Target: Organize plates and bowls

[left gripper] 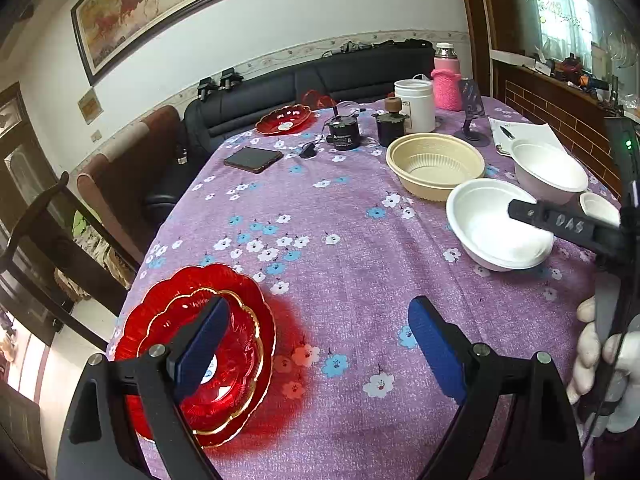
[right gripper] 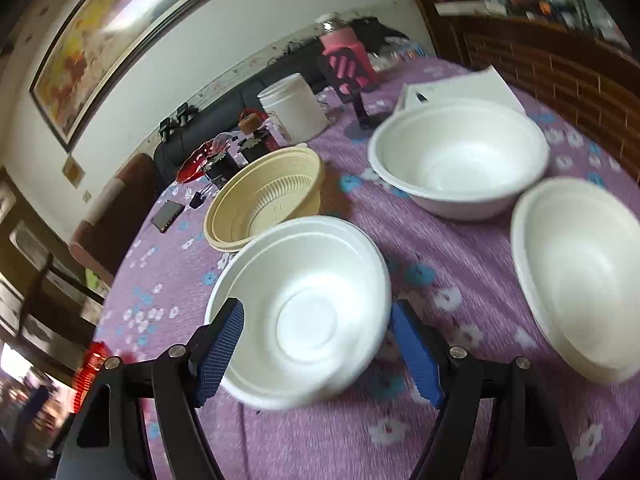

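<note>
Left gripper (left gripper: 316, 344) hangs low over the purple floral tablecloth (left gripper: 340, 240) with its blue pads spread wide and nothing between them; just off its left finger sits a stack of two red glass plates (left gripper: 240, 320), the smaller one nested on the larger, close to the table's near edge. Over to the right gripper (right gripper: 316, 344), and its jaws are parted too, straddling a white foam bowl (right gripper: 304, 304) that rests on the cloth, one pad at the bowl's left rim, the other just off its right side, not clamped on it. Behind that bowl, a cream ribbed bowl (right gripper: 264, 196) sits touching or very nearly touching its far rim. Two more white bowls stand apart on the right: a deep one (right gripper: 460, 160) further back and another (right gripper: 576, 272) at the right edge. Far back on the table, a third red plate (left gripper: 284, 119), a dark phone (left gripper: 253, 159), a white tub (left gripper: 416, 104) and a pink-sleeved bottle (left gripper: 447, 80)
</note>
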Tool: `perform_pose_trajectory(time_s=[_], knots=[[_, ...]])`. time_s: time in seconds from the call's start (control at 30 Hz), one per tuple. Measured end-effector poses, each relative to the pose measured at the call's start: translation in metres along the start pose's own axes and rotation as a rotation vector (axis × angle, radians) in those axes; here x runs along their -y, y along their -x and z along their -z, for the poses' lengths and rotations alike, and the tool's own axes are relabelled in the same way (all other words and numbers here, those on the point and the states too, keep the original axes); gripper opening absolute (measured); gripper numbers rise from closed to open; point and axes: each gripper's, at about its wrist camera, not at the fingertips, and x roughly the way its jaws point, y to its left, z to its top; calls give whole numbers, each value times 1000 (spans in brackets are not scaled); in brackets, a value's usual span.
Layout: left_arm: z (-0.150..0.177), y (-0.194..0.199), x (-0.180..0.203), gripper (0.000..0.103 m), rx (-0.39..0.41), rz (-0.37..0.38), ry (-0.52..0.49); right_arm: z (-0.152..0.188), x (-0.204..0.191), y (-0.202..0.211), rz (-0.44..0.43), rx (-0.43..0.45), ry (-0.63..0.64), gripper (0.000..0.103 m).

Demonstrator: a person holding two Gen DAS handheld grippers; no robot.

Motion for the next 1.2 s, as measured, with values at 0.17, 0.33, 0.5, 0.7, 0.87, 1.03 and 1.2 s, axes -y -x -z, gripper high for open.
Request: perform_pose_trajectory(time_s=[0.17,0.33,0.5,0.7,0.87,1.03,1.2], knots=[[-10,-9,8,91,-10,-2,-3,4,-7,-1,20,31,61,80],[-22,-22,20,91,-13,12,0,4,-1,-5,16,18,47,80],[-34,-39,32,91,-26,34,-1,3,-1,-4,44,42,61,80],[-48,-60,45,90,-43,67,8,1,4,-7,40,27,47,79],[-56,-76,55,90,-51,94,13,2,4,-10,35,11,51,76],[-64,-96,60,90,-86,146,45,1,5,-12,49,11,50,69],[-72,-120,59,90,-137,232,110,-1,13,-16,54,-1,17,64]])
